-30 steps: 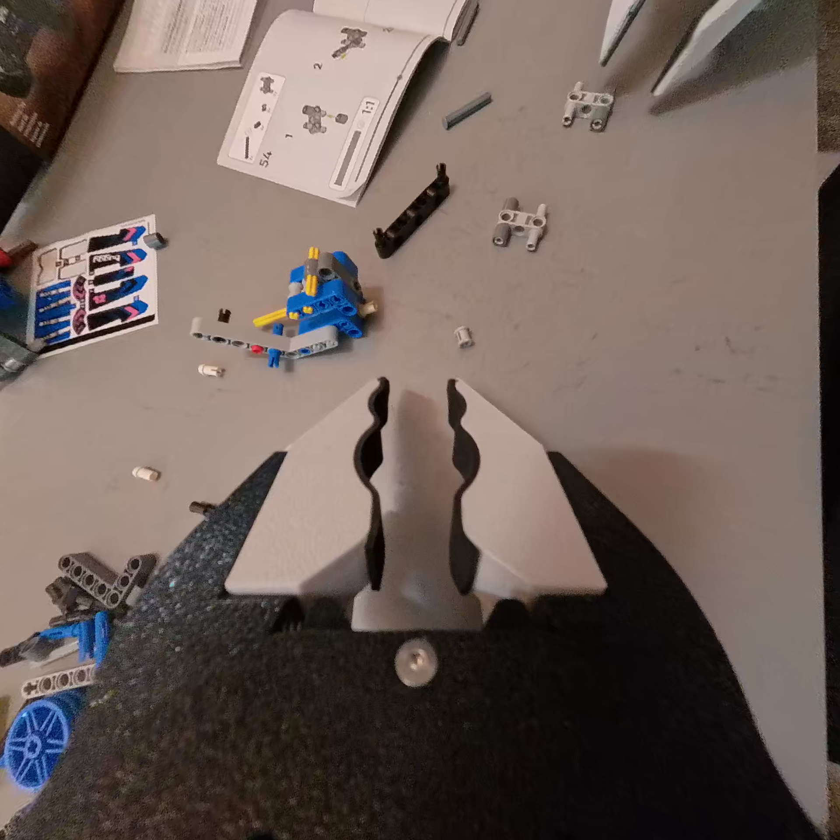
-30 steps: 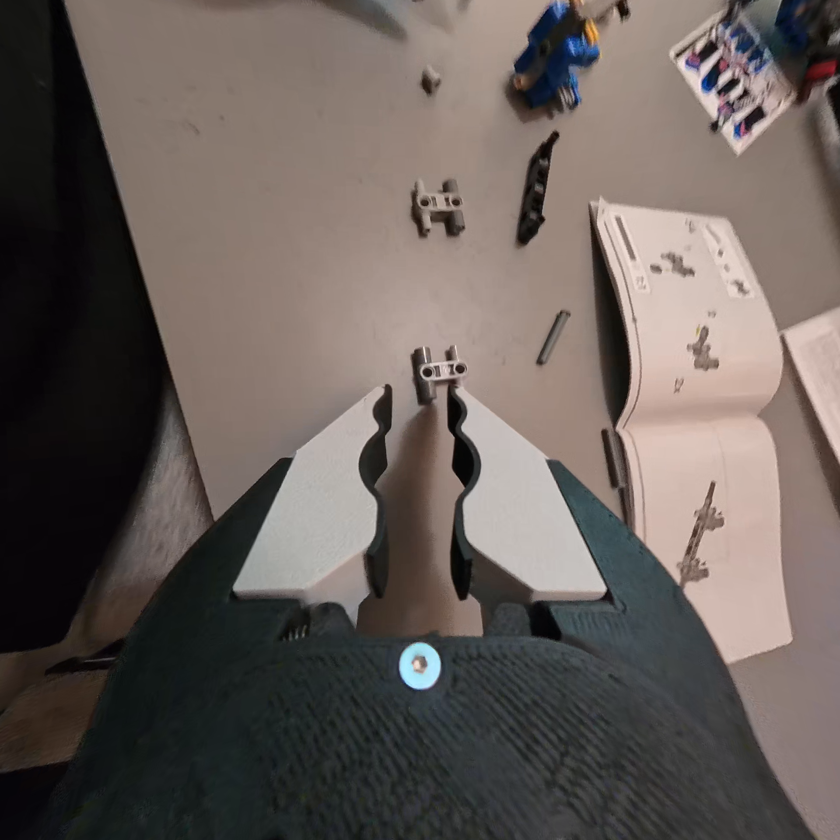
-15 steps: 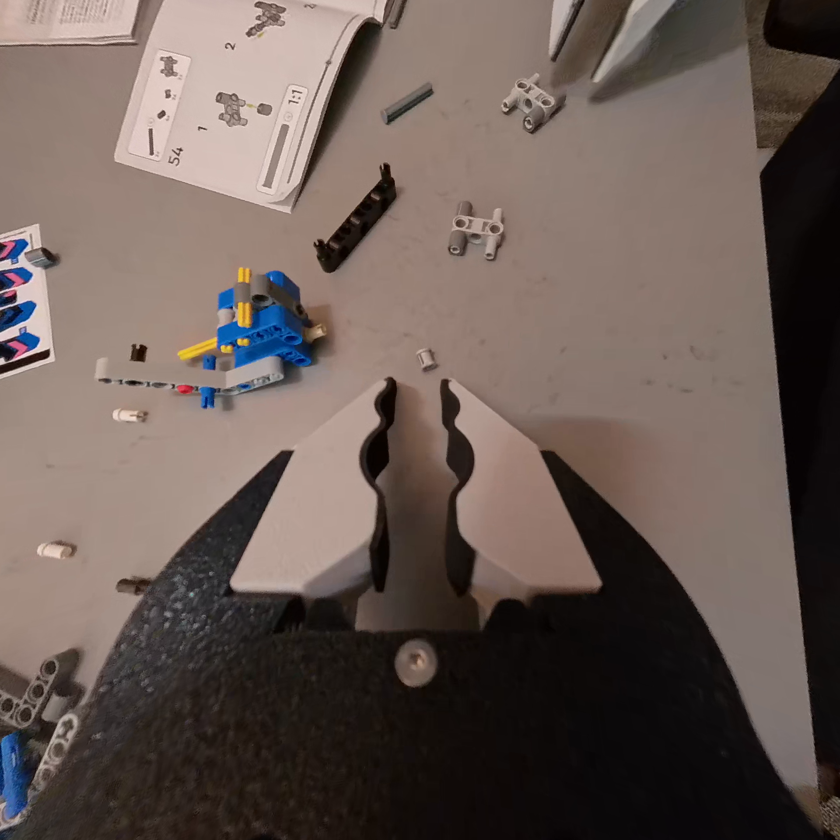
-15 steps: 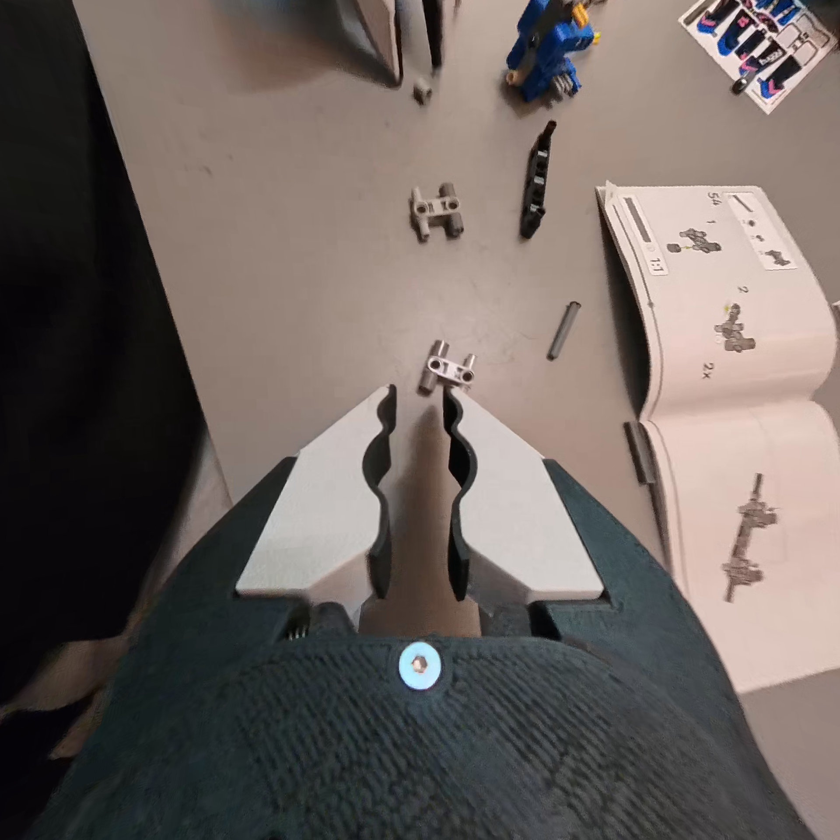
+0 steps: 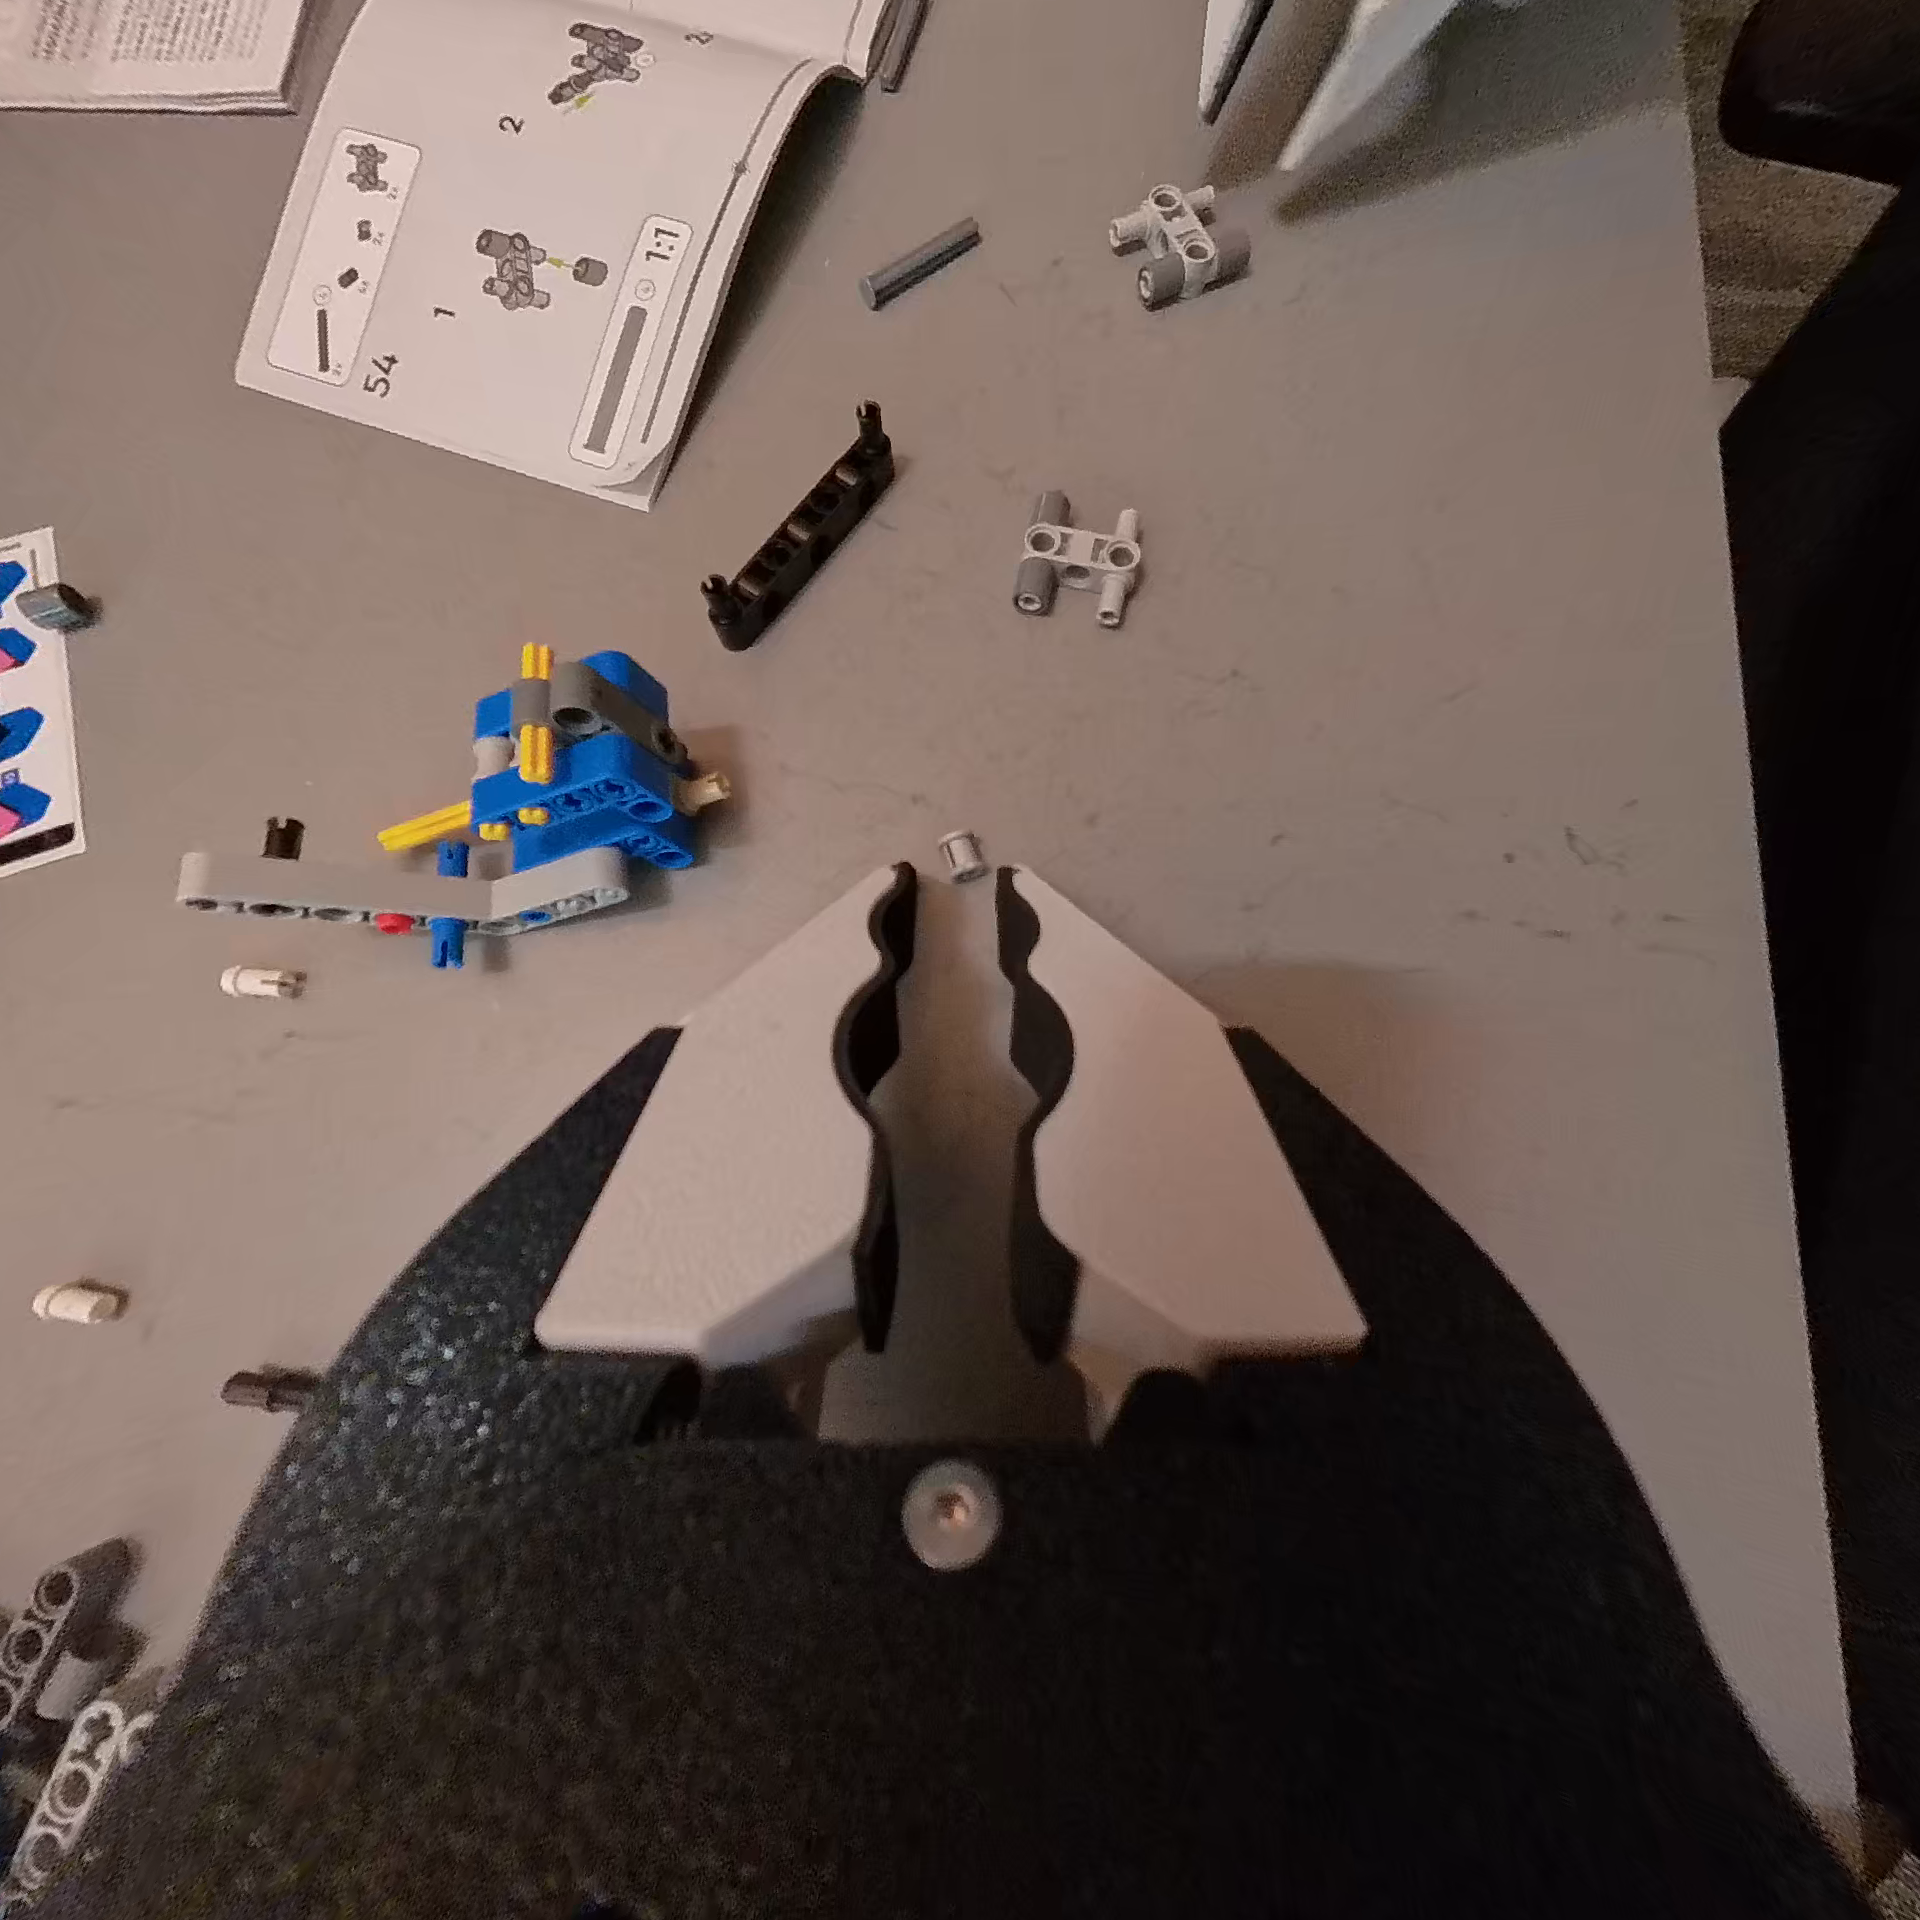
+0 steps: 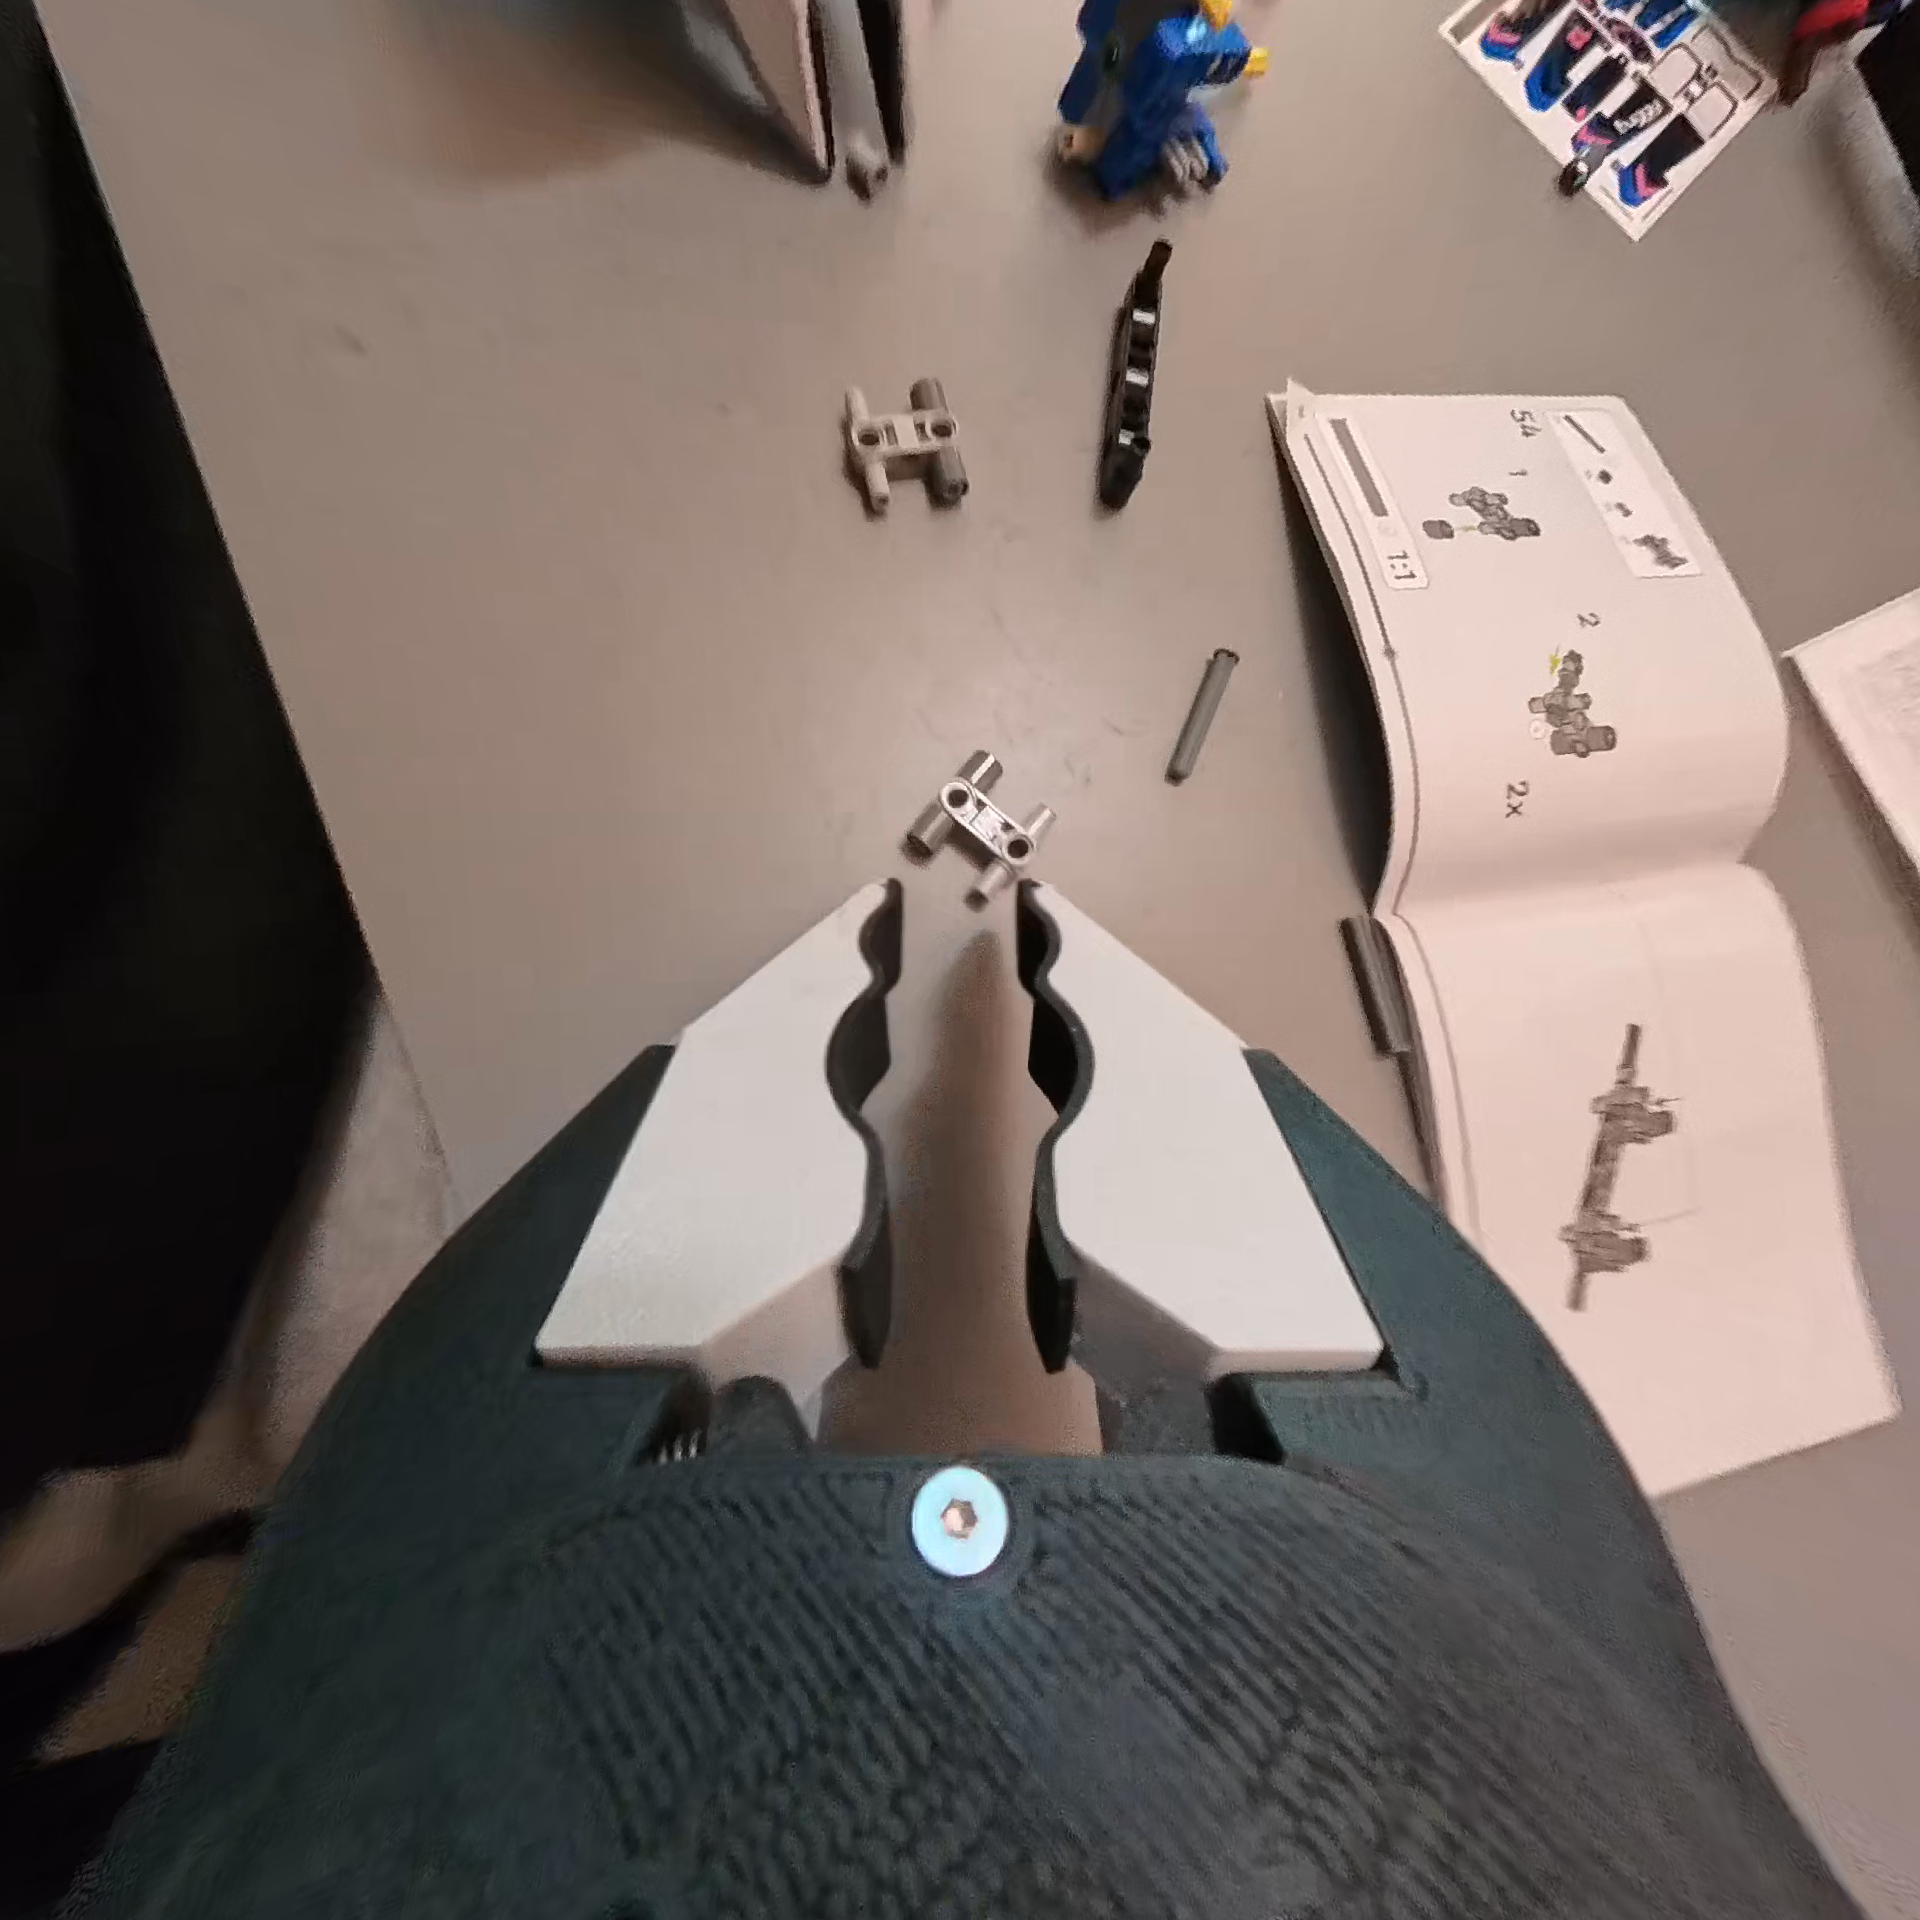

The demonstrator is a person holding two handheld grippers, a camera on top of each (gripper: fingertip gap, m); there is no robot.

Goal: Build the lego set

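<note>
My left gripper (image 5: 953, 875) is open and empty, its tips just short of a small light grey bush (image 5: 961, 854) on the grey table. To its left lies a blue, yellow and grey assembly (image 5: 566, 779). My right gripper (image 6: 958, 889) is open and empty, its tips just behind a grey H-shaped connector (image 6: 982, 826), which also shows in the left wrist view (image 5: 1179, 241). A second grey connector (image 5: 1078, 556) and a black beam (image 5: 802, 530) lie between them; both also show in the right wrist view, the connector (image 6: 904, 442) and the beam (image 6: 1132, 379).
An open instruction booklet (image 5: 520, 239) lies at the back; it also shows in the right wrist view (image 6: 1558, 831). A dark grey axle (image 5: 920, 262), a sticker sheet (image 5: 31, 707), loose white pins (image 5: 260, 982) and a pile of beams (image 5: 62, 1652) lie around. The table edge (image 5: 1745, 935) is at right.
My left gripper moved right and forward until the grey bush sits at its tips. My right gripper moved forward, and the grey connector at its tips turned askew.
</note>
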